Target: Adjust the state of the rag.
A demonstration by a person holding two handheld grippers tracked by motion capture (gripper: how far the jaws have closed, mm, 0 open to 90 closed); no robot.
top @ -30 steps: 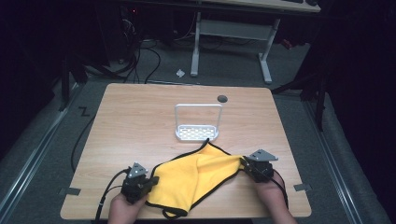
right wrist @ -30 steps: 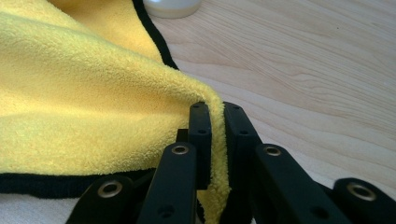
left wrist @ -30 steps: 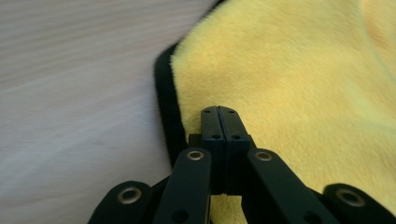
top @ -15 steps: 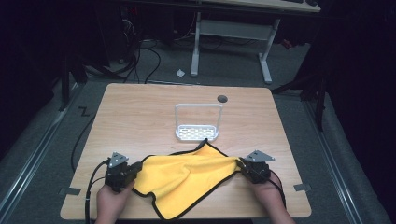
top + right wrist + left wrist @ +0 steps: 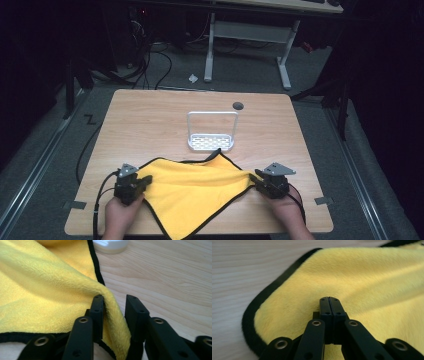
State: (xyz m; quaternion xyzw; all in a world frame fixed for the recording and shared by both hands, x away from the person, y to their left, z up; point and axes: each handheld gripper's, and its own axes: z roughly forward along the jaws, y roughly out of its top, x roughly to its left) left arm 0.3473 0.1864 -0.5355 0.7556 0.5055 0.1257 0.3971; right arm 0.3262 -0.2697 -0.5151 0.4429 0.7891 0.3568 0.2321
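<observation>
A yellow cloth (image 5: 195,192) with a black hem lies spread on the wooden table (image 5: 150,115) near its front edge, between both grippers. My left gripper (image 5: 145,180) is at the cloth's left corner. In the left gripper view its jaws (image 5: 329,300) stand pressed together over the yellow cloth (image 5: 362,277), and I see no fabric between them. My right gripper (image 5: 255,179) is at the cloth's right corner. Its jaws (image 5: 115,300) have just been opening, and a fold of the cloth (image 5: 37,290) hangs loosely between them against one jaw.
A white wire rack (image 5: 211,131) with a perforated base stands behind the cloth at mid-table; its base (image 5: 110,245) is also in the right gripper view. A round cable hole (image 5: 238,105) sits near the table's far edge. Cables trail off the table's left front.
The left gripper moved left, drawing the cloth's left corner out so the cloth lies wider and flatter. The right gripper stayed in place and its jaws parted.
</observation>
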